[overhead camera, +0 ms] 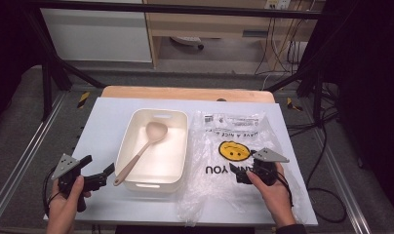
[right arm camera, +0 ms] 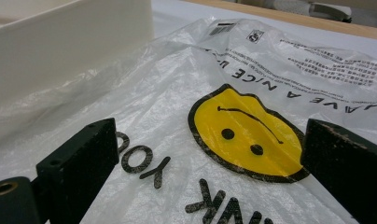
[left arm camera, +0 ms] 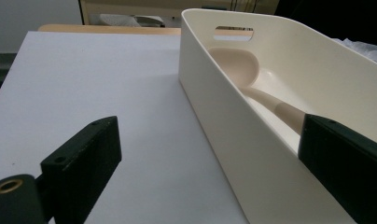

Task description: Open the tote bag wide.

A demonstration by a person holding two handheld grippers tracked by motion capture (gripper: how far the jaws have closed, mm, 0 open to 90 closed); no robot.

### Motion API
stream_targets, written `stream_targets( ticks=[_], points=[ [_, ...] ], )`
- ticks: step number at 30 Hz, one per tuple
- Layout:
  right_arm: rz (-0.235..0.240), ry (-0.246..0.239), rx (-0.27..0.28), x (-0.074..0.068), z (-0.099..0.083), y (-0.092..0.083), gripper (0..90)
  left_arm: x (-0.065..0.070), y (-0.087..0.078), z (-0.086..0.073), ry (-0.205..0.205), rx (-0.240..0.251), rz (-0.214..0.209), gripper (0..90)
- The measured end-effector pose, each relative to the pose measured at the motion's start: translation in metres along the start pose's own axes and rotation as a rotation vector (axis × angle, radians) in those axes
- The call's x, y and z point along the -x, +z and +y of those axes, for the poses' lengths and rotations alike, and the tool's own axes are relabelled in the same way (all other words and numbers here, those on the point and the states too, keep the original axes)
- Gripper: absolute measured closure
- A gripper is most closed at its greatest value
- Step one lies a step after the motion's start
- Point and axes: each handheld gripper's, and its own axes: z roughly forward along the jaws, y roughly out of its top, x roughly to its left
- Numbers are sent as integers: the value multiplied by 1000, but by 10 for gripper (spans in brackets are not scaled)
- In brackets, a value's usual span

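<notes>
**Thin bag, tippy spoon**

Both claws gape empty: left claw (overhead camera: 98, 174) beside the bin (overhead camera: 134, 186) holding the spoon (overhead camera: 139, 152), right claw (overhead camera: 245, 174) over the plastic bag (overhead camera: 219, 141) on the bench (overhead camera: 102, 126). The film probably slips or tears; the handle could lever out.
</notes>
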Motion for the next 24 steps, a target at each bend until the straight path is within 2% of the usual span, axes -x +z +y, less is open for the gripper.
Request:
stream_targets(
  ticks=[9,11,13,15,16,19,22,23,24],
  points=[
    [-10,2,16,-3,2,-6,54,0,2,0,-7,-3,5,54],
    [-12,11,3,-4,4,-9,47,0,2,0,-7,-5,8,51],
    [-32,22,-14,-4,5,-20,43,0,1,0,-10,-6,10,49],
    [-22,26,-10,-4,6,-23,46,0,1,-1,-11,-6,10,48],
    [-26,17,2,-5,8,-30,47,0,1,-1,-13,-7,9,48],
    [-40,11,11,-4,10,-37,46,0,2,0,-15,-9,14,48],
    [-50,43,11,3,13,-54,50,0,1,0,-13,-10,14,49],
    [-50,43,11,3,13,-54,50,0,1,0,-13,-10,14,48],
    [-64,48,26,8,14,-64,53,0,1,0,-13,-8,13,49]
  ],
)
